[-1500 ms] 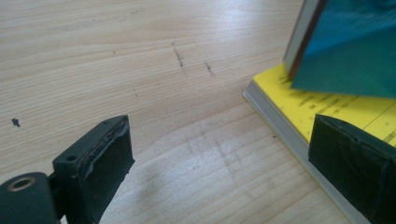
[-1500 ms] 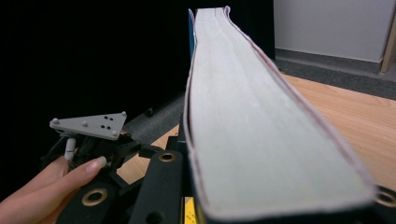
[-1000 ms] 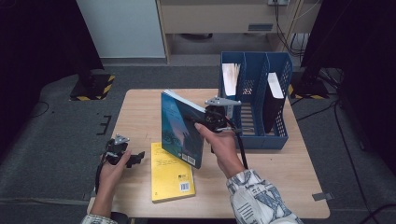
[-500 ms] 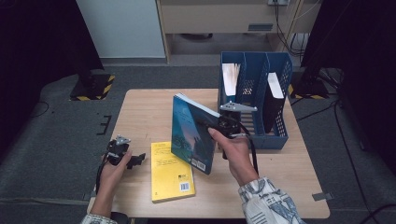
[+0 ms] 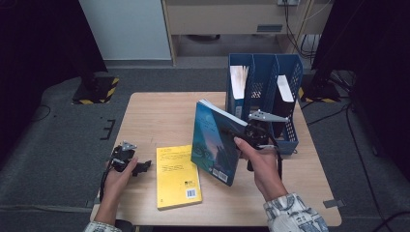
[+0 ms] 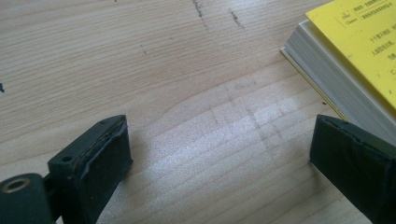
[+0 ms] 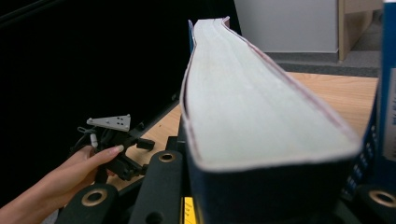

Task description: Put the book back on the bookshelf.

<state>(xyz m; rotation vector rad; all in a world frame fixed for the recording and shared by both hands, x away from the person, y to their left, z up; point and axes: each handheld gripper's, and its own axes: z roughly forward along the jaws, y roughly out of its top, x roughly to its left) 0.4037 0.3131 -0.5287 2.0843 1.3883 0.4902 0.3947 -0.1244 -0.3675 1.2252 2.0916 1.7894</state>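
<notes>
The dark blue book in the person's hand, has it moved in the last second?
Yes. The dark blue book, clamped in the right gripper, has shifted rightward toward the blue file rack, away from the yellow book.

Right gripper (image 5: pixel 241 133) clamps a thick teal-covered book (image 5: pixel 215 142), held upright & tilted above the light wooden table (image 5: pixel 154 116), just left of the blue plastic file rack (image 5: pixel 263 77). Flat yellow paperback (image 5: pixel 177 175) lies on the table below it. Left gripper (image 5: pixel 140 167) rests at the table's left edge, nothing in it.
</notes>
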